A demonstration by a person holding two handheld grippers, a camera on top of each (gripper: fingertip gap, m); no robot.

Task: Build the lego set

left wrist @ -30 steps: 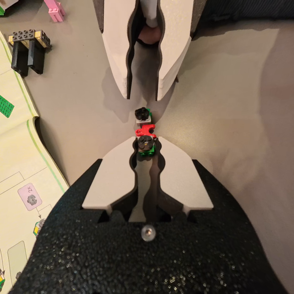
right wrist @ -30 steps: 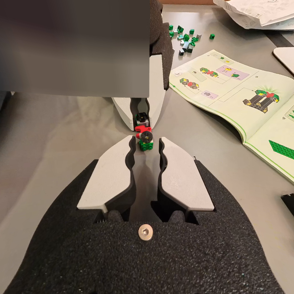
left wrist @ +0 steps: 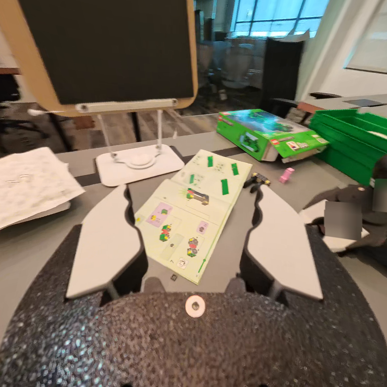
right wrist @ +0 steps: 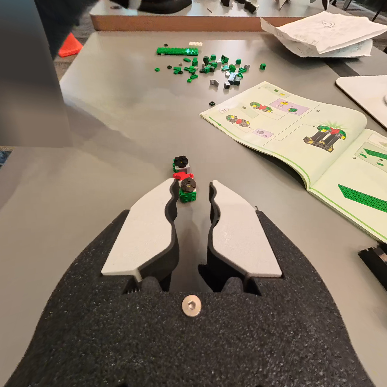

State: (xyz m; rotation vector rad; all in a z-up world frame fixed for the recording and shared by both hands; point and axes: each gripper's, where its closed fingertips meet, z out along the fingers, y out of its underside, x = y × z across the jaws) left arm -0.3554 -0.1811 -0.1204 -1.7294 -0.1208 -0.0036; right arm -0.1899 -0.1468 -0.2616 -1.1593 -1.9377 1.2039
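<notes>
The right gripper sits spread on the desk, pinching nothing; the small red-and-green assembly lies at its tips, lower centre of the frame, against the left finger. To grasp it well, I'd centre it between the fingers before squeezing. The left gripper is spread wide and empty above the instruction booklet.

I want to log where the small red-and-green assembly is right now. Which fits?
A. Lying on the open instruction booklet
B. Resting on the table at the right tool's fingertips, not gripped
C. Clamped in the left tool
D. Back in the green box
B: the small assembly sits on the grey table just ahead of the open right tool, touching neither finger clearly.
</notes>
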